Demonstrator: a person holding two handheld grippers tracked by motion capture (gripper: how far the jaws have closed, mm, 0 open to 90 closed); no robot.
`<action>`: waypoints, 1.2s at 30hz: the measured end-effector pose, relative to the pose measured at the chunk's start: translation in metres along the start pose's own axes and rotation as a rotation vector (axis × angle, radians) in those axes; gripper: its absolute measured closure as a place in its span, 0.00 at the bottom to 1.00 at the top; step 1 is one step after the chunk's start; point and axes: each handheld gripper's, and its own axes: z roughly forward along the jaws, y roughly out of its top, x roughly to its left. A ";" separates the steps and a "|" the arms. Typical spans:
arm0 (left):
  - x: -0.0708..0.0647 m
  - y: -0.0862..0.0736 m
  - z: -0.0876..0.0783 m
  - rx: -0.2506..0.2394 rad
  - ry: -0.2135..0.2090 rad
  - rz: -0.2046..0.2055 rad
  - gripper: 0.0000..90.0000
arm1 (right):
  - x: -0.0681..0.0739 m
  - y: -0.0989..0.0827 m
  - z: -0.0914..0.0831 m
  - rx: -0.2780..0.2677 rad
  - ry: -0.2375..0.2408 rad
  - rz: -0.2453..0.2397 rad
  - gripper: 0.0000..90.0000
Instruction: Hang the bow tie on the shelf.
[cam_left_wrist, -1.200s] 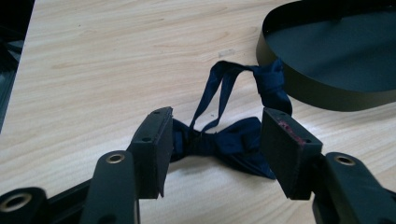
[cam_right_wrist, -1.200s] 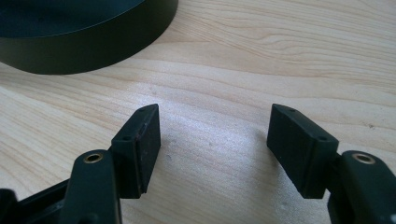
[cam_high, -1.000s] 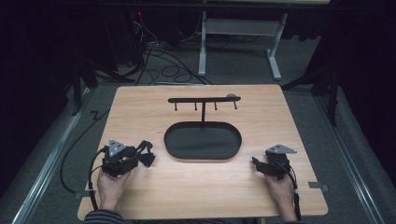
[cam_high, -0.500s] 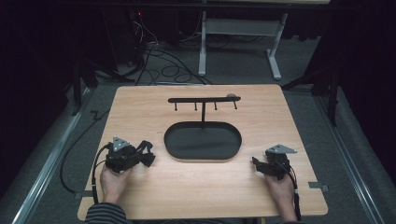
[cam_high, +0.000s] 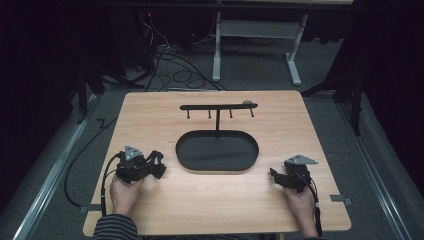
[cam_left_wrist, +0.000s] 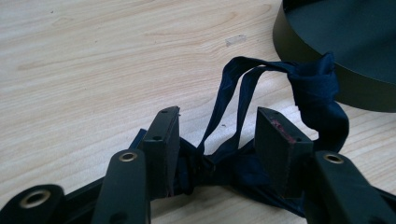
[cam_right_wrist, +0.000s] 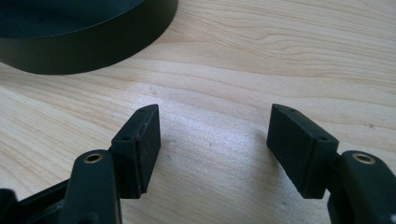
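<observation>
High view: a wooden table (cam_high: 150, 115) carries a black oval tray (cam_high: 217, 150) with a post rising from its far edge to a horizontal hook bar (cam_high: 218, 106). The left gripper (cam_high: 156, 167), held in the left hand (cam_high: 124, 192), lies just left of the tray; the right gripper (cam_high: 275, 175), held in the right hand (cam_high: 300, 200), lies just right of it. Cables (cam_high: 170, 65) and a white frame (cam_high: 255, 45) occupy the floor beyond the table.

Left gripper view: the jaws stand apart, released, with a dark blue fabric strap (cam_left_wrist: 322, 93) draped between and ahead of them. Its loops rise through the gap and its knotted bunch rests ahead and to the right, against the tray's outer wall (cam_left_wrist: 327, 51). Whether either pad pinches the cloth cannot be told.

Right gripper view: the jaws are spread wide over bare wood, grasping nothing. The tray wall (cam_right_wrist: 88, 46) stands ahead and to the left, apart from the jaws. The visible tray floor appears bare.
</observation>
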 end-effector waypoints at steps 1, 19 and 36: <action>0.000 0.001 0.000 0.005 0.001 0.004 0.58 | 0.000 0.000 0.000 0.000 0.000 0.000 0.41; -0.002 0.004 0.011 0.046 -0.004 0.035 0.86 | 0.000 0.000 0.000 0.001 0.000 0.002 0.41; -0.001 0.006 -0.006 -0.002 -0.004 0.041 0.99 | 0.000 0.000 0.000 0.000 -0.001 0.002 0.41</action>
